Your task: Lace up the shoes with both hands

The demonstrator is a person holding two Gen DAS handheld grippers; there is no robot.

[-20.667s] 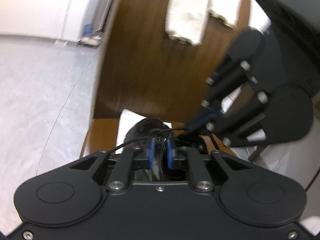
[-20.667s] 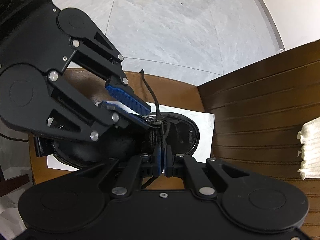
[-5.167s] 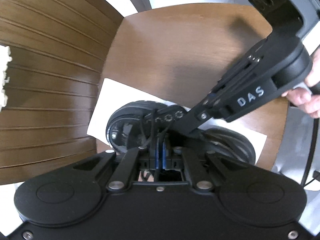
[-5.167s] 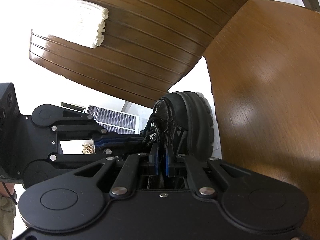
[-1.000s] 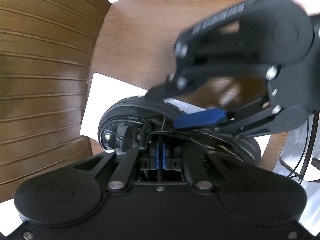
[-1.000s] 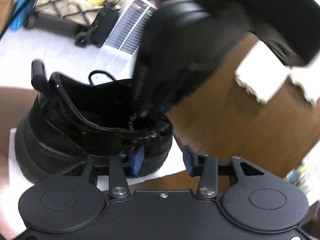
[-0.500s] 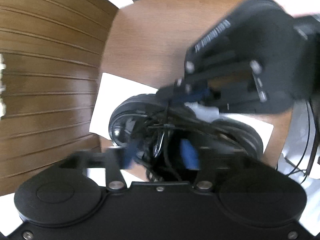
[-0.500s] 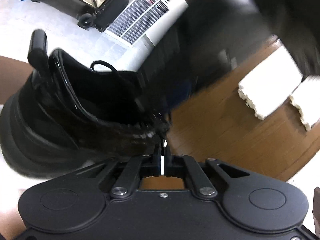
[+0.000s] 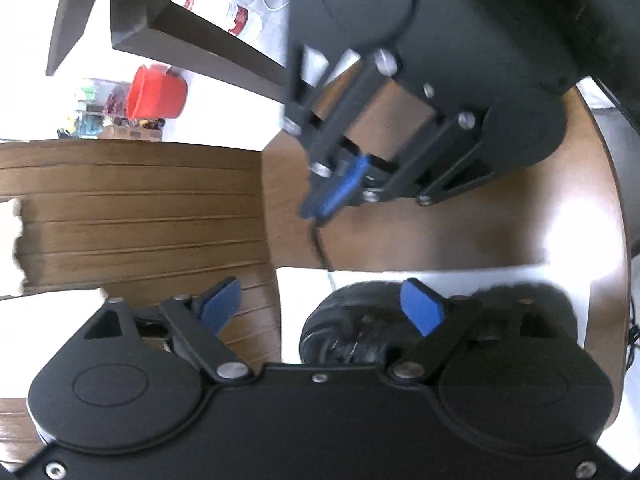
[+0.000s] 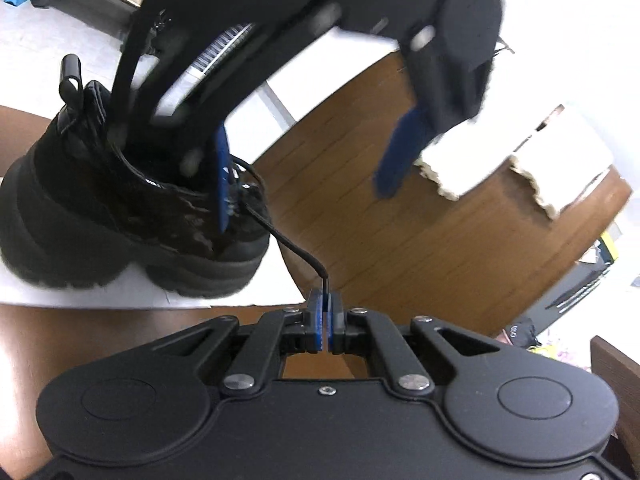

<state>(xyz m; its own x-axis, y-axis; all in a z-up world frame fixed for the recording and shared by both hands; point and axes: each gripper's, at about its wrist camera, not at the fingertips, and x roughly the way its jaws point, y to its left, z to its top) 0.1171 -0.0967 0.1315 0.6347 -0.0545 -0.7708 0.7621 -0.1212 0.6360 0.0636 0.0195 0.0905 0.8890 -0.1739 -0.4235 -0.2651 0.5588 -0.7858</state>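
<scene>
Black lace-up shoe (image 10: 132,216) standing on a white paper sheet (image 10: 120,296) at the edge of a round wooden table (image 10: 440,248), beside a slatted chair back (image 9: 140,216). The right tongs (image 10: 325,314) are clenched on a black shoelace (image 10: 296,250) that runs taut from the eyelet area. The left tongs (image 9: 320,304) stand released over the shoe's toe end, having just narrowed a little, with nothing between the blue pads (image 9: 422,306). Judged from this, lacing is under way: one lace end is drawn out, while the tightening and the knot remain. The eyelets are blurred and partly hidden behind the left tongs, so the number threaded cannot be told; the other lace end is not visible.
</scene>
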